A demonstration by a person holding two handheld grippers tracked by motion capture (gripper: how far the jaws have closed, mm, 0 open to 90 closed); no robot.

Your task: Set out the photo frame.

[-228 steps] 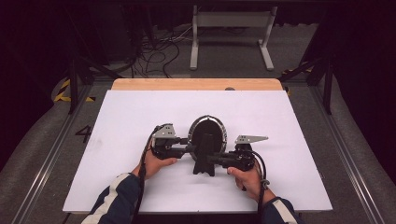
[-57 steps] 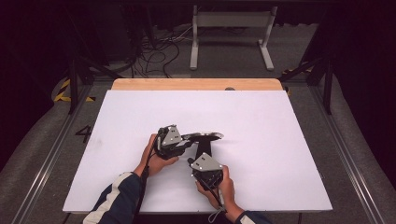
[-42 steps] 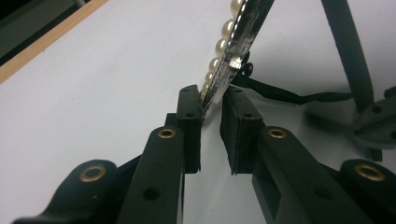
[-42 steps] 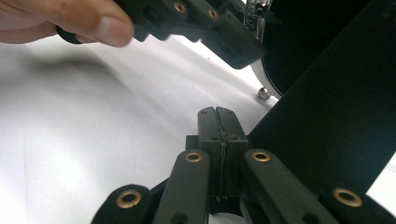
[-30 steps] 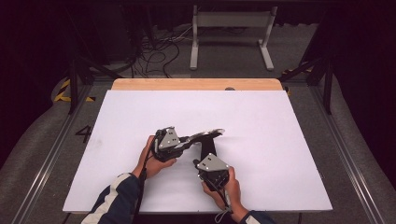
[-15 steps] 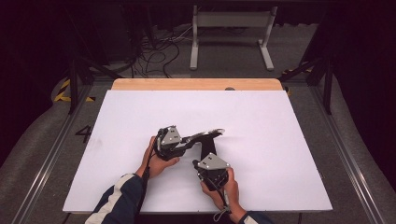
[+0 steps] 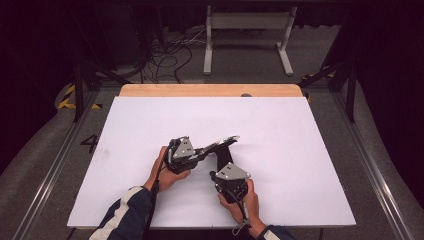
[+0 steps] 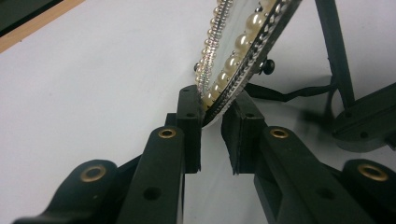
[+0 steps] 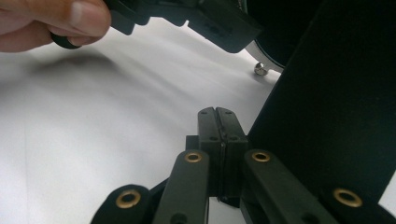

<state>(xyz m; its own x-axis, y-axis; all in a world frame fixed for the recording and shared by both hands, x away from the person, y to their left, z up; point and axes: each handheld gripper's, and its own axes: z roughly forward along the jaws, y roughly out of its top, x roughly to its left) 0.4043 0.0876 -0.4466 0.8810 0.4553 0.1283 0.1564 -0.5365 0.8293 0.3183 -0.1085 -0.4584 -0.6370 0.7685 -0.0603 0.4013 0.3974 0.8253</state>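
Observation:
A round mirror with a pearl-and-bead rim tilts back on its black stand near the table's middle. My left gripper comes in from the left, and its pads pinch the mirror's lower edge. My right gripper sits on the near side of the stand. Its jaws are shut together with nothing between them, right beside the stand's dark panel. A small pivot knob shows at the mirror's side.
The white tabletop has a bare wooden strip along its far edge. Behind the table, cables and a metal frame lie on the dark floor. A thumb of the left hand shows in the right gripper view.
Several seconds ago the mirror stood upright between both grippers; now it is tilted back and the right gripper sits on its near side. Nothing visible has moved over the last second.

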